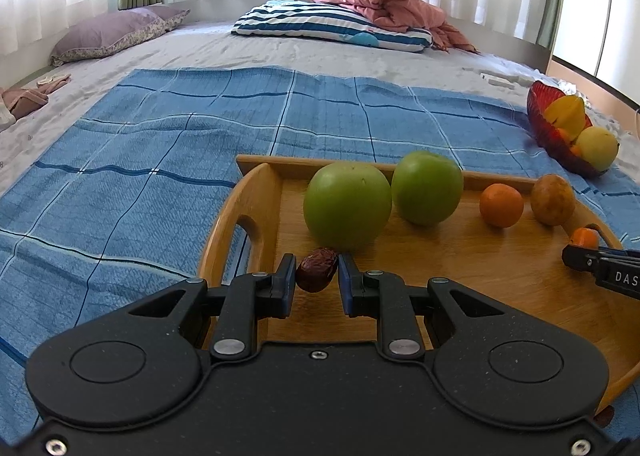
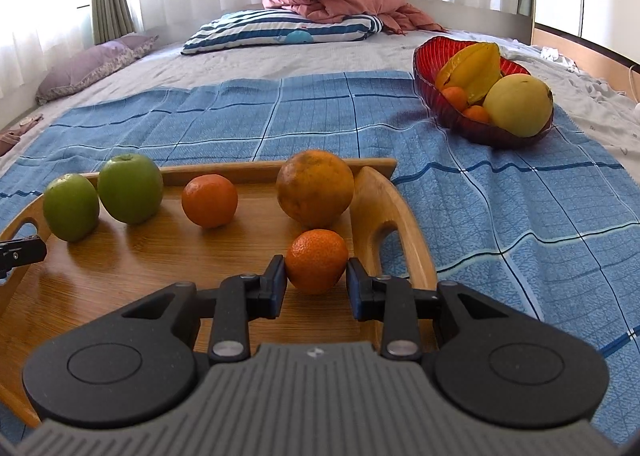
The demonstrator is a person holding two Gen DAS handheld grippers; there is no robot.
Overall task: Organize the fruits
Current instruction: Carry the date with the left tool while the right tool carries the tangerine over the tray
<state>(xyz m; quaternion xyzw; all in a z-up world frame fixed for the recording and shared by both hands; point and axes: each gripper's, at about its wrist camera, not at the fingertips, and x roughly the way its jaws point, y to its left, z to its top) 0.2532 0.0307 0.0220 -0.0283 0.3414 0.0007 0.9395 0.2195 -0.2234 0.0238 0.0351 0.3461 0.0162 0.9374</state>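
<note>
holding: the left gripper (image 1: pixel 317 270) has its jaws closed narrow on a dark wrinkled date (image 1: pixel 316 269), both pads touching it, low over the near left part of the tray floor.
right gripper (image 2: pixel 316 276): jaws closed on a small mandarin (image 2: pixel 316 265), one pad against each side, at the near right end of the tray, just beside the right handle cut-out.
wooden tray (image 2: pixel 120 280): lies on the blue checked cloth (image 2: pixel 500 208); a raised rim and a curved handle at each end.
tray contents, back row: two green apples (image 2: pixel 130 189) touching each other at the left end, a loose mandarin (image 2: pixel 209 200) near the middle, a mottled orange (image 2: pixel 315 189) by the right handle and just behind the gripped mandarin.
red glass bowl (image 2: pixel 430 56): stands on the cloth, well apart from the tray, beyond its right end.
bowl contents: a yellow starfruit (image 2: pixel 476 68) leaning along the far side, a large pale yellow round fruit (image 2: pixel 518 104) at the near right, two small orange fruits (image 2: pixel 456 98) tucked beneath them.
bed (image 1: pixel 200 44): grey sheet under the cloth; a striped pillow (image 1: pixel 332 26) with a pink blanket (image 1: pixel 380 4) piled on it at the far end, a purple pillow (image 1: pixel 116 32) to the left.
</note>
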